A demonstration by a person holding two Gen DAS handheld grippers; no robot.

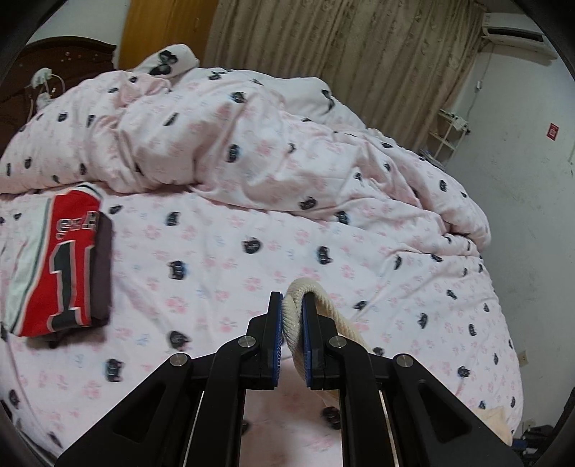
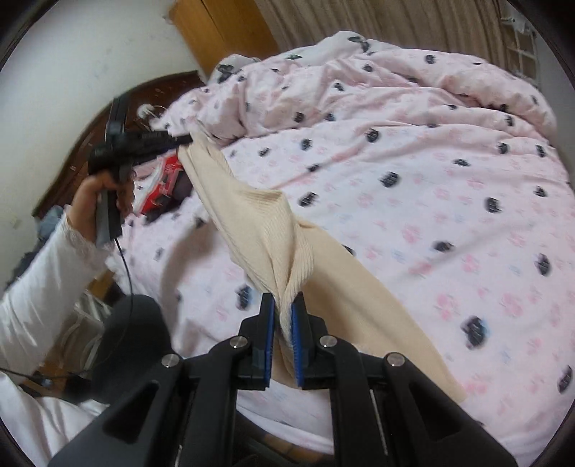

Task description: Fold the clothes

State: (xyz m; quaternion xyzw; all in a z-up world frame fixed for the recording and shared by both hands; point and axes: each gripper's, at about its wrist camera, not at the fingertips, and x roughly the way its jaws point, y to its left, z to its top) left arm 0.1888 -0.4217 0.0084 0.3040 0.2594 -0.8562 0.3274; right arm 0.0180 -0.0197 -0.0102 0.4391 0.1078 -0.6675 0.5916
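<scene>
A cream ribbed knit garment (image 2: 258, 222) hangs stretched above the bed between my two grippers. My right gripper (image 2: 283, 305) is shut on one bunched edge of it. My left gripper (image 1: 291, 301) is shut on another edge, where the cream garment (image 1: 293, 316) shows as a thick fold between the blue pads. In the right wrist view the left gripper (image 2: 188, 139) sits far left, held by a hand (image 2: 102, 195) in a white sleeve. A folded red jersey (image 1: 59, 258) with a black number lies on dark folded clothing at the left of the bed.
The bed has a pink printed sheet (image 1: 251, 251), with a crumpled matching duvet (image 1: 233, 136) heaped along its far side. A dark wooden headboard (image 2: 86, 143) stands at the left, curtains (image 1: 341, 46) and a wooden wardrobe (image 1: 165, 28) behind. A black rounded object (image 2: 133, 341) sits below the bed edge.
</scene>
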